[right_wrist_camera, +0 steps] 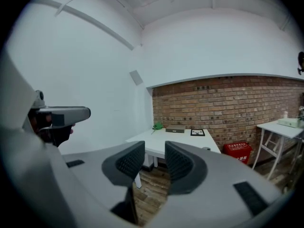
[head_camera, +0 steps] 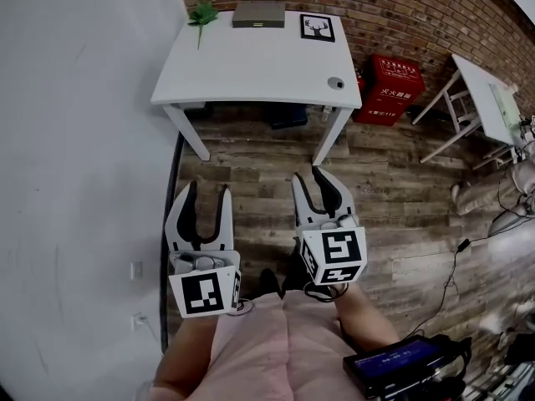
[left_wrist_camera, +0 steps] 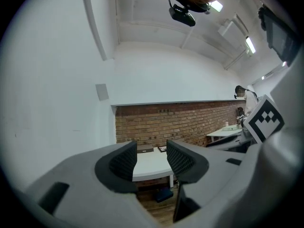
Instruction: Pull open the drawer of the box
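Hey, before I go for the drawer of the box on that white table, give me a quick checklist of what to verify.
1. Left gripper open, nothing between its jaws: ok.
2. Right gripper open and empty: ok.
3. Box in sight on the table, by the brick wall: ok.
4. Grippers close to the box: not ok, both hang over the floor, short of the table.
5. Which side of the box pulls out: cannot tell, too small.
6. Plant and picture frame apart from the box: ok.

Left gripper (head_camera: 209,192) and right gripper (head_camera: 316,182) were white, with black ribbed pads (left_wrist_camera: 124,161) and black-and-white marker cubes (head_camera: 203,293); person wore a pale pink top (head_camera: 267,345)
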Tool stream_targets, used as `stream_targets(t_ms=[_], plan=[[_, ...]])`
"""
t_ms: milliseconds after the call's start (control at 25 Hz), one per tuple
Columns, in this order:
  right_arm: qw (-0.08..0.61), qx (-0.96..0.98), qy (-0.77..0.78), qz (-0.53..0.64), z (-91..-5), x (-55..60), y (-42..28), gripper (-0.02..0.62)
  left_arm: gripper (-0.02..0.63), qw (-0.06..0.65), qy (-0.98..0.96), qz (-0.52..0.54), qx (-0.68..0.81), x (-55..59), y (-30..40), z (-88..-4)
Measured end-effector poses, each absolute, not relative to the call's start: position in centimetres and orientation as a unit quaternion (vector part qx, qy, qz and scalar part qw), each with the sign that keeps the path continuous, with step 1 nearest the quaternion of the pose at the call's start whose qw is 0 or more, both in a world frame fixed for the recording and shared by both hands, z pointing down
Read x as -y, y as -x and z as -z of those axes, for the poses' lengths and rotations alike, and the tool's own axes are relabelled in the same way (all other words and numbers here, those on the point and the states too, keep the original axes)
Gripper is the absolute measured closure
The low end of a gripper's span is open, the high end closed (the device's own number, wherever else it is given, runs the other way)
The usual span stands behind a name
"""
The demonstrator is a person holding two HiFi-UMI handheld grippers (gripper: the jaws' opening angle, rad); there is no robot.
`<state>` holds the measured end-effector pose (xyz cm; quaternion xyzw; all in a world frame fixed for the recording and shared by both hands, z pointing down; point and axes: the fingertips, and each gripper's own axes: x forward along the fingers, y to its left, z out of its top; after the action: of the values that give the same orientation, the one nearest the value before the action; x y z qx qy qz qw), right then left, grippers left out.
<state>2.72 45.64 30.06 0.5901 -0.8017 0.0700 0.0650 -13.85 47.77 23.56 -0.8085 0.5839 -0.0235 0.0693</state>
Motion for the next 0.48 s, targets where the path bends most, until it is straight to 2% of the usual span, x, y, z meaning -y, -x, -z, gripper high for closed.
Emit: stream_targets(t_ms=[480], plan=[[0.068,0.808,-0.580,-0.074,-31.5,-38.3,-3.7,0.466,0.442,0.071,0.806,0.046,-0.587,-40.5,12.2,-25.5]])
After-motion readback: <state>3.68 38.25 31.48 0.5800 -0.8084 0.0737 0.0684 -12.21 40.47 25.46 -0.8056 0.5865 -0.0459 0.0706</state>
